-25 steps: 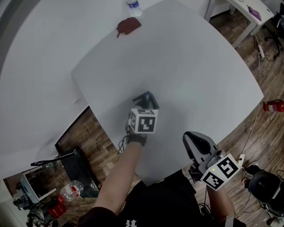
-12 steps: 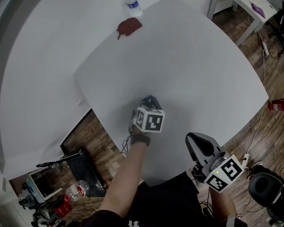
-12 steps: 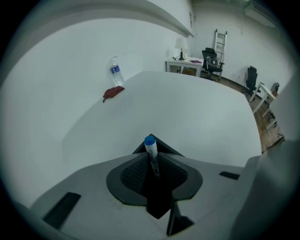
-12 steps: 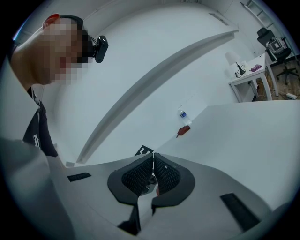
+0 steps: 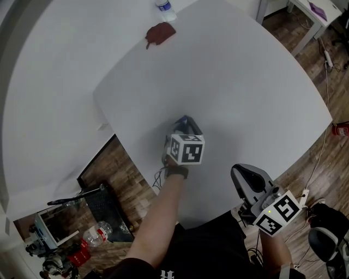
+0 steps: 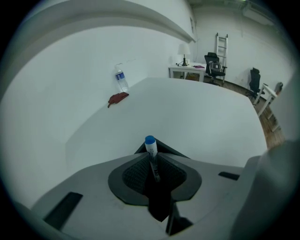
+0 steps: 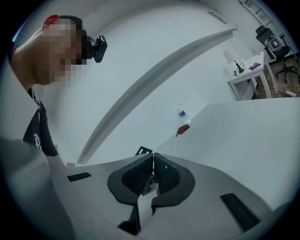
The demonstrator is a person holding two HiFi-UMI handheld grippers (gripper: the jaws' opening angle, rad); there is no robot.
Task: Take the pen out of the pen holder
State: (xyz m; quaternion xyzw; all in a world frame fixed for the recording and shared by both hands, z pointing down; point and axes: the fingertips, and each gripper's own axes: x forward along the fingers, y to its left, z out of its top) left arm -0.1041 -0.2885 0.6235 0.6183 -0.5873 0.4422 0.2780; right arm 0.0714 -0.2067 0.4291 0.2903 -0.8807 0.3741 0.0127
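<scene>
In the left gripper view, a thin white pen point(image 6: 152, 154) with a blue cap stands upright between the textured pads, and my left gripper point(image 6: 153, 151) is shut on it. The head view shows that gripper point(image 5: 185, 126) over the white table point(image 5: 245, 82), near its front-left edge, with its marker cube hiding the pen. No pen holder shows in any view. My right gripper point(image 5: 241, 172) hangs off the table's near edge by the person's body. Its jaws point(image 7: 153, 161) are pressed together with nothing held.
A red-brown scrap point(image 5: 160, 32) and a water bottle point(image 5: 163, 6) lie at the table's far edge; both also show as the scrap point(image 6: 117, 98) and bottle point(image 6: 121, 79) ahead of the left gripper. Wood floor with clutter point(image 5: 82, 229) lies below the left edge.
The left gripper, still holding the pen, has drifted a little to the right. The right gripper has sunk slightly toward the person.
</scene>
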